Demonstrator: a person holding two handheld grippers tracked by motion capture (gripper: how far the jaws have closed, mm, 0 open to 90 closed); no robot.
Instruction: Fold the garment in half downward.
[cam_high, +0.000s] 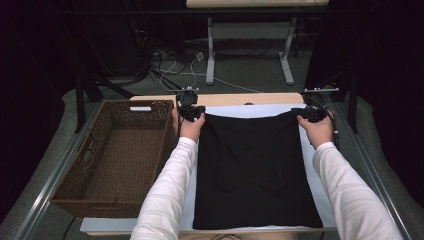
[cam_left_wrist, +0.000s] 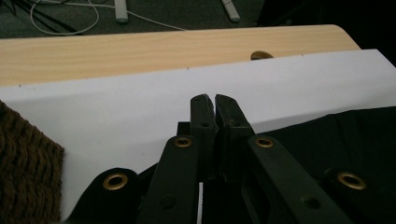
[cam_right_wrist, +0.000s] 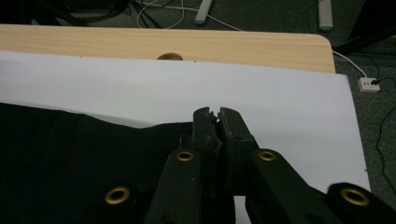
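Note:
A black garment (cam_high: 255, 170) lies flat on a white sheet (cam_high: 260, 111) that covers the table. My left gripper (cam_high: 191, 112) is at the garment's far left corner and my right gripper (cam_high: 312, 115) at its far right corner. In the left gripper view the jaws (cam_left_wrist: 209, 100) are pressed together, and the black cloth (cam_left_wrist: 355, 135) runs off to the right from them. The right gripper view shows its jaws (cam_right_wrist: 215, 114) shut too, the cloth (cam_right_wrist: 70, 154) drawn up to them from the left. Both grippers pinch the garment's far edge.
A brown wicker basket (cam_high: 80, 150) stands on the left, close beside my left forearm; its corner (cam_left_wrist: 23, 163) is near the left gripper. Beyond the sheet is the wooden table edge (cam_high: 250, 98). Farther off, cables and another table's legs (cam_high: 210, 50) are on the floor.

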